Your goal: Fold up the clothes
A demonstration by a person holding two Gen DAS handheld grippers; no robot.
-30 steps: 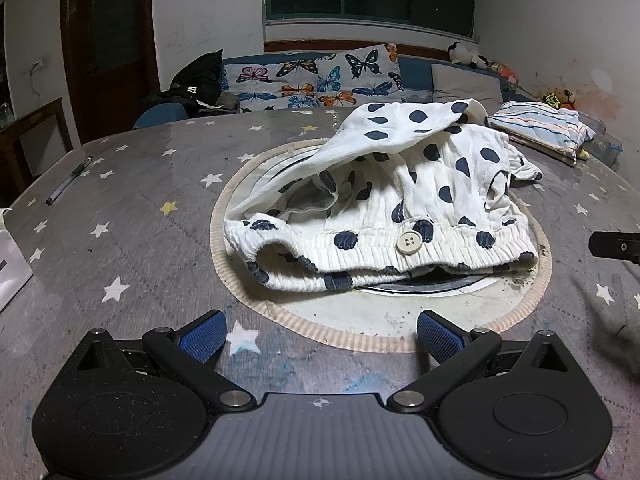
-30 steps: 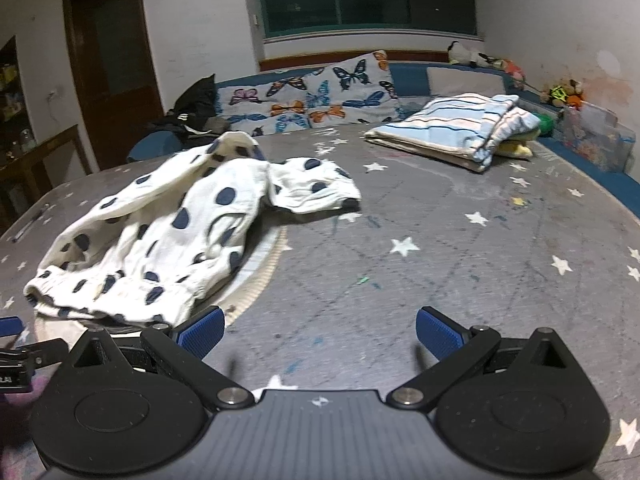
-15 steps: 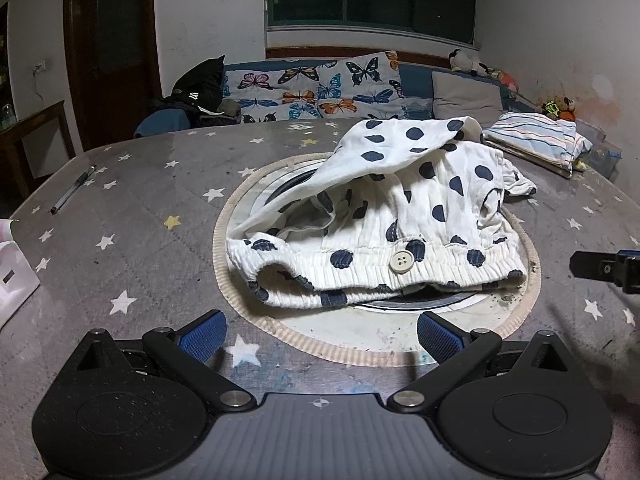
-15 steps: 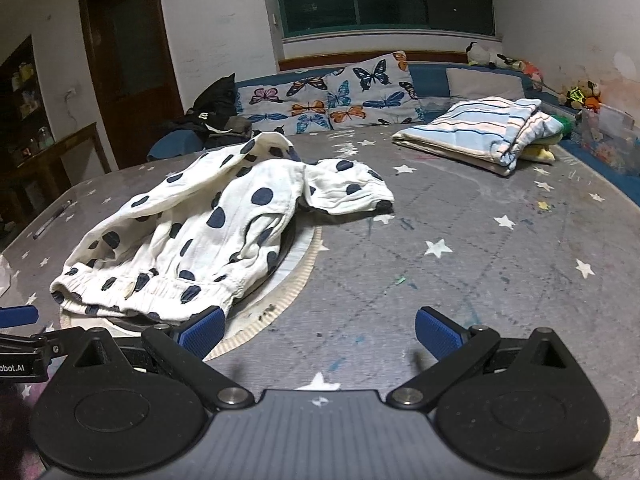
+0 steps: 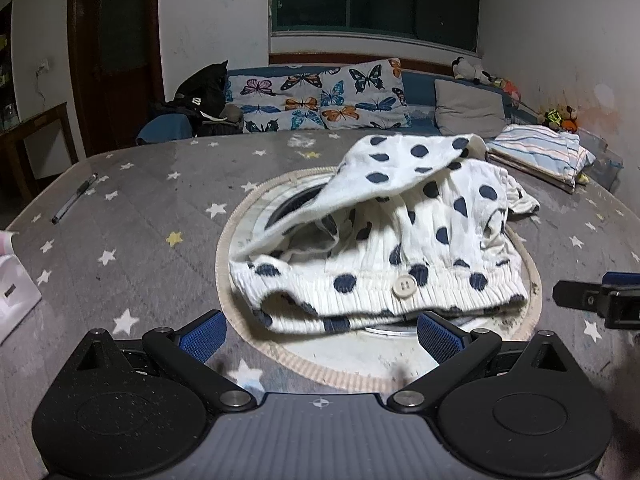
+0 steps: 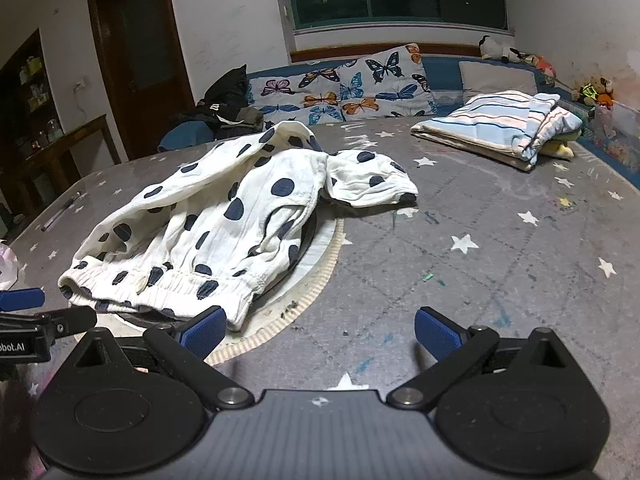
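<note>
The left tool is spread wide, its blue-padded fingers holding nothing, low over the near part of the tabletop. Just ahead of it, between the lines of its two fingers, lies the polka-dot garment, a crumpled white piece with dark blue spots. Its elastic waistband, with a pale button, faces the left tool and sits just beyond the fingertips, not touching them. The garment rests mostly on a round pale mat set in the star-printed grey tabletop.

The right tool is likewise wide open and empty. The garment's waistband corner lies just past its left finger, while its right finger stands over bare tabletop. From this view one loose end of the garment trails off the mat to the right.

Further out, a pen lies near the far left edge, and a folded striped cloth sits well apart at the far right. A couch with butterfly cushions stands beyond.
</note>
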